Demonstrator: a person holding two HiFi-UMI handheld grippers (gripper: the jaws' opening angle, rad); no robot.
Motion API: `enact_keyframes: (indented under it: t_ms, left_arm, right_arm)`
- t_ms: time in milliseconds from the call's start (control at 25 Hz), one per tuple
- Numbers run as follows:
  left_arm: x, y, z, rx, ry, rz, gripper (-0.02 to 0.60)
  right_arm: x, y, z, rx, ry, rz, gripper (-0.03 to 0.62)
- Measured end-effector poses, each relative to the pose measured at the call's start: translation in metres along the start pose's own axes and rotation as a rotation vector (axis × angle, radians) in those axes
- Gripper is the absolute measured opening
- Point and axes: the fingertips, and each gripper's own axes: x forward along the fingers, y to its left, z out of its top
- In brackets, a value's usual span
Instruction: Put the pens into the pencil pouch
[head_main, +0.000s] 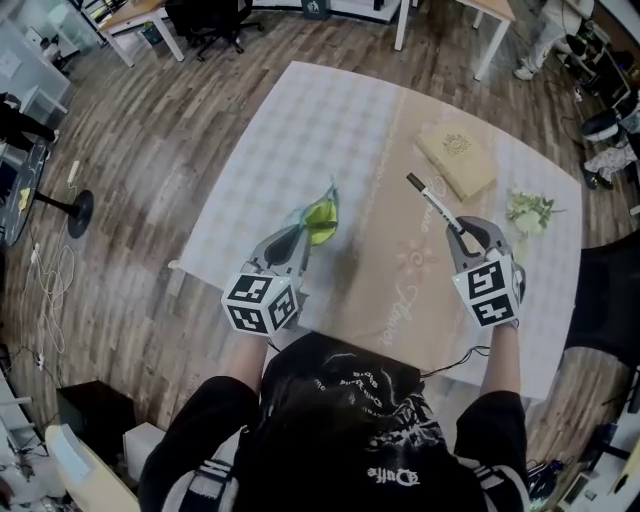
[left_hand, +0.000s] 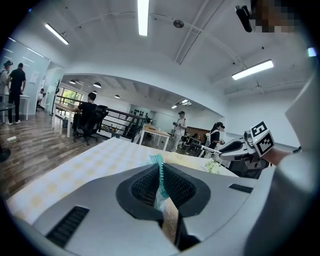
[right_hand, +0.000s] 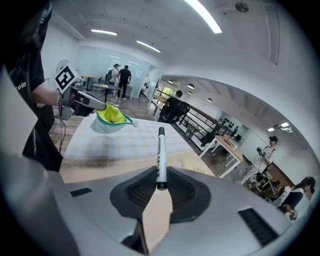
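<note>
My left gripper (head_main: 312, 232) is shut on the rim of a pencil pouch (head_main: 321, 215) with a yellow-green inside and a teal zip, held above the table. In the left gripper view the teal zip edge of the pouch (left_hand: 160, 175) is pinched between the jaws. My right gripper (head_main: 458, 232) is shut on a white marker pen with black ends (head_main: 432, 204), which sticks out away from me. In the right gripper view the pen (right_hand: 160, 156) stands up from the jaws, and the open pouch (right_hand: 111, 118) hangs from the left gripper (right_hand: 102, 106) at the far left.
The table wears a pale checked cloth (head_main: 300, 130) with a tan runner down its middle. A tan box (head_main: 456, 158) lies at the far right, and a small bunch of white flowers (head_main: 528, 212) beside it. Desks, chairs and people fill the room beyond.
</note>
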Motion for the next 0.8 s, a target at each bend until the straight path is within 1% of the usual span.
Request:
enact_keyframes:
  t_ms: [160, 400, 520, 680, 800]
  left_arm:
    - [-0.003, -0.006, -0.005, 0.028, 0.004, -0.008, 0.037]
    - [-0.005, -0.014, -0.014, 0.03, 0.013, -0.024, 0.037]
    - [-0.008, -0.018, -0.014, 0.046, 0.014, -0.032, 0.037]
    - [-0.006, -0.029, -0.014, 0.063, 0.018, -0.075, 0.037]
    - [-0.007, -0.033, -0.016, 0.062, 0.02, -0.089, 0.037]
  right_arm:
    - [-0.013, 0.022, 0.01, -0.066, -0.012, 0.025, 0.075]
    - [-0.022, 0.063, 0.02, -0.152, -0.02, 0.102, 0.075]
    - [-0.023, 0.08, 0.026, -0.202, -0.019, 0.146, 0.075]
    - [-0.025, 0.1, 0.028, -0.27, -0.001, 0.203, 0.075]
    - [-0.023, 0.114, 0.03, -0.323, 0.015, 0.239, 0.075]
